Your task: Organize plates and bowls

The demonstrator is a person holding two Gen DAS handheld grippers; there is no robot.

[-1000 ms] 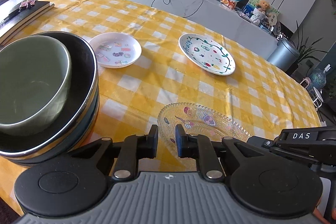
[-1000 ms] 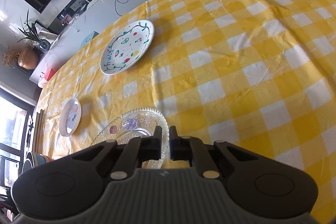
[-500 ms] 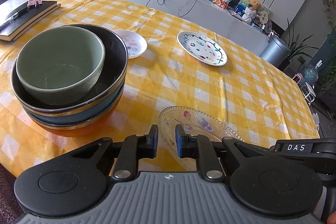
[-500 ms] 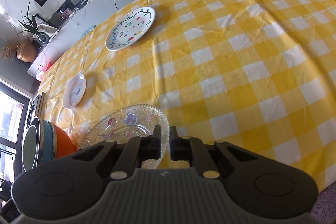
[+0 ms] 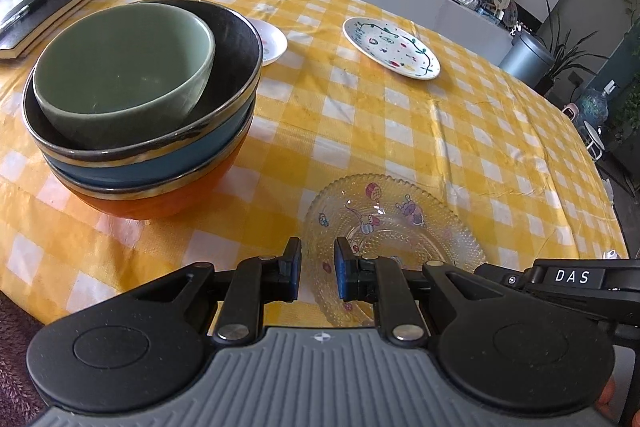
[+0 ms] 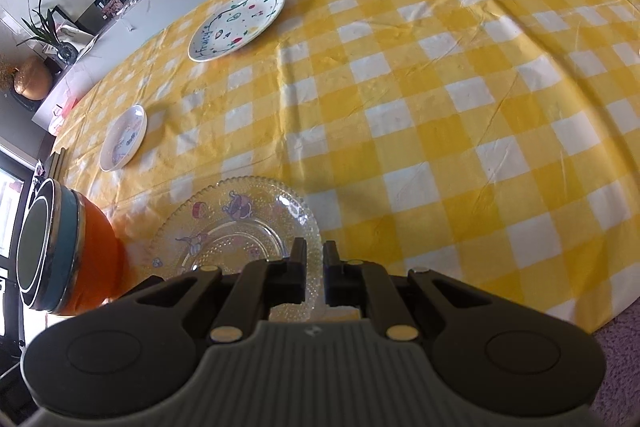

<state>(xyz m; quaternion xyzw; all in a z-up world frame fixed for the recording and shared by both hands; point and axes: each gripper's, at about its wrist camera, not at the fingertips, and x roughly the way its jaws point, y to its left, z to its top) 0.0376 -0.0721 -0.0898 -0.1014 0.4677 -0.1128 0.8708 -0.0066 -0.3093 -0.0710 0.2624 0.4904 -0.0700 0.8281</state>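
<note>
The right tool (image 6: 314,259) is clamped on the near rim of the clear glass plate (image 6: 236,227), its jaws nearly together with only the thin beaded edge between them. The left tool (image 5: 317,265) hangs just beside that same rim with a small gap between its jaws; the rim shows through the gap, but I cannot tell whether the pads actually press on it.

The glass plate sits at the near edge of the surface (image 5: 400,131), right next to the bowl stack (image 5: 140,107): a green bowl nested in a dark one, over a blue one and an orange one. Farther back lie the small white plate (image 6: 124,139) and the vine-painted plate (image 6: 238,25), well apart from each other.

That plate looks stiff, brittle and slick, and heavier than it appears. The bumpy rim gives the pads some bite, so the edge is the sensible place to hold. Pinched at one edge, though, it will want to droop, so keeping it level matters.
</note>
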